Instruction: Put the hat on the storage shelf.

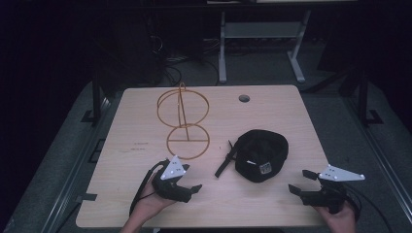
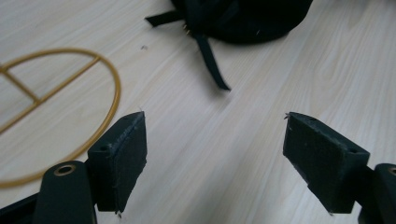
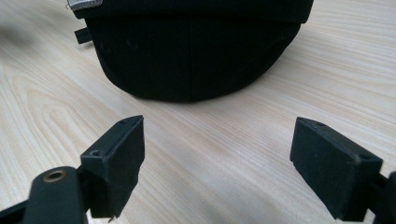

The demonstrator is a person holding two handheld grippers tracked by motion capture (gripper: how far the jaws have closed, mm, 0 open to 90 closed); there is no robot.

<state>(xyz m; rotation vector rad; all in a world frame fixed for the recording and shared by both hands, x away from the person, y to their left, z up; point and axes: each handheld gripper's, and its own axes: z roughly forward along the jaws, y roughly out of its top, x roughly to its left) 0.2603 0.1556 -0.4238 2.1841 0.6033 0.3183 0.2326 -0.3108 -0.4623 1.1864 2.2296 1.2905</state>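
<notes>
Right in the middle stands a light wooden table point(image 1: 145, 194); it has a small round hole point(image 1: 244, 98) near its far edge; on its left half stands a gold wire stand point(image 1: 183, 121) (two rings up high, one ring flat on the wood); a black cap point(image 1: 261, 154) lies right of the stand, and its strap point(image 1: 225, 160) trails out toward the ring; the left gripper point(image 1: 190, 178) sits near the front edge with its jaws wide apart and nothing between them; the right gripper point(image 1: 301, 182) sits just beside the cap, jaws wide apart too.
</notes>
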